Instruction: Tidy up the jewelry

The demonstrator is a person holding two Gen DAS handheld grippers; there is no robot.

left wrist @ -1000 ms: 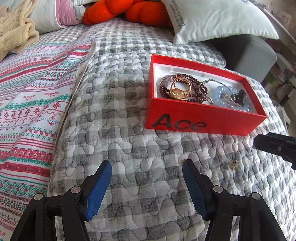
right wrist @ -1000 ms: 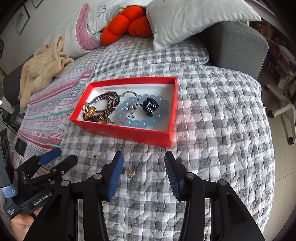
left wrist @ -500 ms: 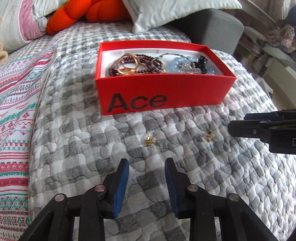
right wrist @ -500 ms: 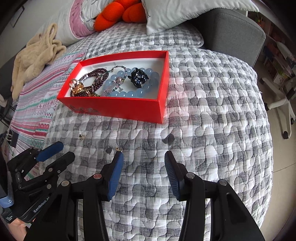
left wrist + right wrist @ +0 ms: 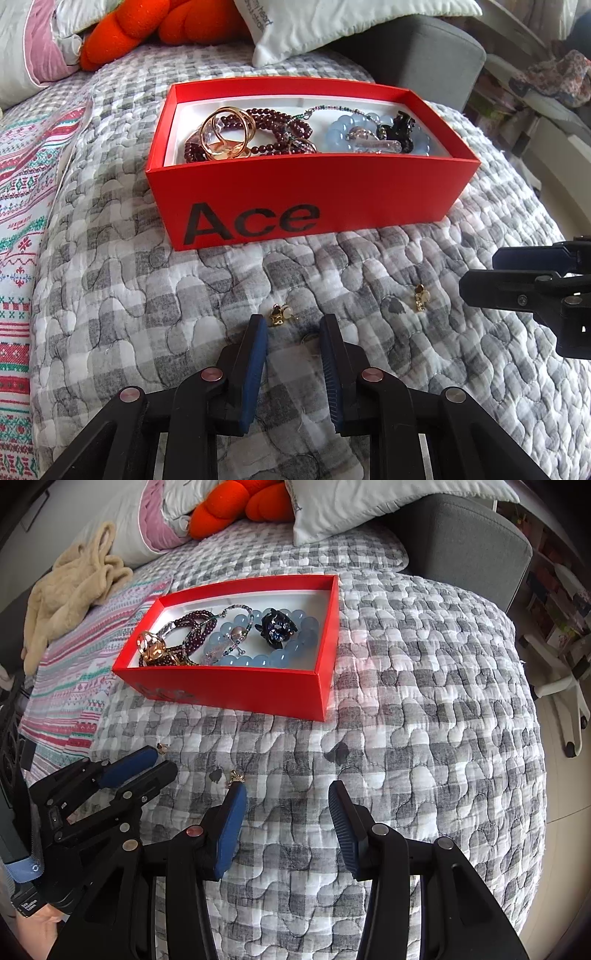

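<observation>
A red box (image 5: 369, 192) marked "Ace" stands on the grey checked quilt (image 5: 129, 295). It holds gold rings (image 5: 225, 133), a dark red bead bracelet (image 5: 273, 118), a pale blue bead bracelet (image 5: 343, 129) and a black piece (image 5: 400, 125). Two small gold earrings lie on the quilt in front of the box. My left gripper (image 5: 293, 325) is closing, and the left earring (image 5: 280, 315) lies just ahead of its tips, untouched. The right earring (image 5: 421, 297) sits beside my right gripper (image 5: 287, 792), by its left fingertip (image 5: 236, 797). That gripper stands open on nothing.
An orange plush (image 5: 147, 29) and white pillows (image 5: 332, 26) lie behind the box, with a grey armchair (image 5: 424, 48) beyond. A patterned blanket (image 5: 18, 166) and beige fabric (image 5: 74, 587) cover the left. The bed drops off at right, near a chair base (image 5: 561, 686).
My left gripper's jaws have narrowed a lot, and it has moved in over the quilt towards the left earring. The right gripper's jaws keep the same gap.
</observation>
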